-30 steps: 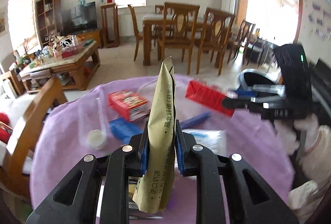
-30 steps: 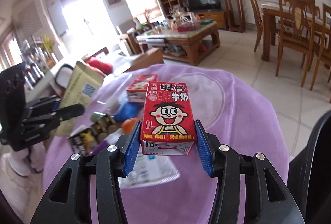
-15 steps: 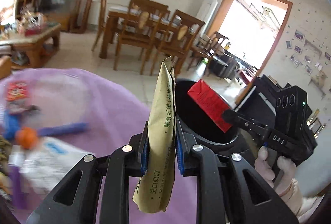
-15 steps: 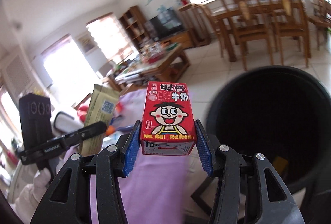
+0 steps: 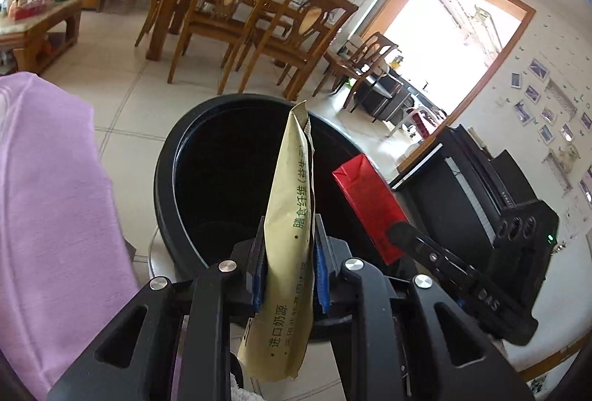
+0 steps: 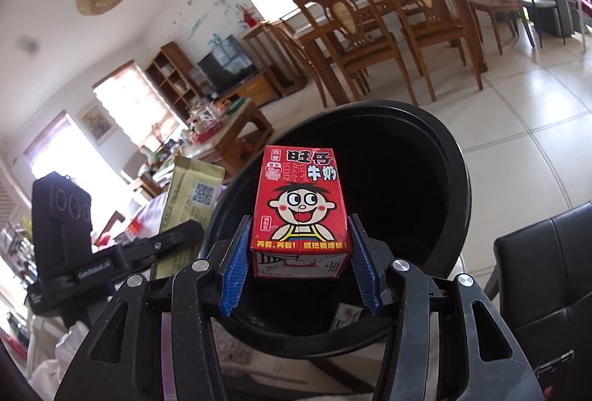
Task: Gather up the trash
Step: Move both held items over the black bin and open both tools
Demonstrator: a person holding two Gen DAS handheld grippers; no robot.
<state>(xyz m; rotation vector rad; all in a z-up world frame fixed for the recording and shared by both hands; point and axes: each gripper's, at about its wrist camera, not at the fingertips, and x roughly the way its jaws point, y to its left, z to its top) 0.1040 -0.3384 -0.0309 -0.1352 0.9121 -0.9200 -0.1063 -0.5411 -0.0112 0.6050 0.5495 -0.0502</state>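
My left gripper (image 5: pixel 289 275) is shut on a tan powder sachet (image 5: pixel 292 223) with green print, held upright over the near rim of a black trash bin (image 5: pixel 166 186). My right gripper (image 6: pixel 299 275) is shut on a red milk carton (image 6: pixel 300 204) with a cartoon face, held above the same black bin (image 6: pixel 455 179). In the left wrist view the red carton (image 5: pixel 370 208) and the right gripper (image 5: pixel 403 234) are on the right, over the bin's right side. In the right wrist view the sachet (image 6: pixel 188 201) and the left gripper (image 6: pixel 174 234) are at the left.
The purple-clothed table (image 5: pixel 48 216) lies left of the bin. A black cabinet (image 5: pixel 466 201) stands right of it. A black chair (image 6: pixel 547 271) is at the right. Wooden dining chairs and a table (image 5: pixel 236 16) stand beyond on tiled floor. Scraps (image 6: pixel 346 316) lie in the bin.
Both grippers have swung from over the purple table to above the black bin, each still holding its item. The bin now fills the middle of both views.
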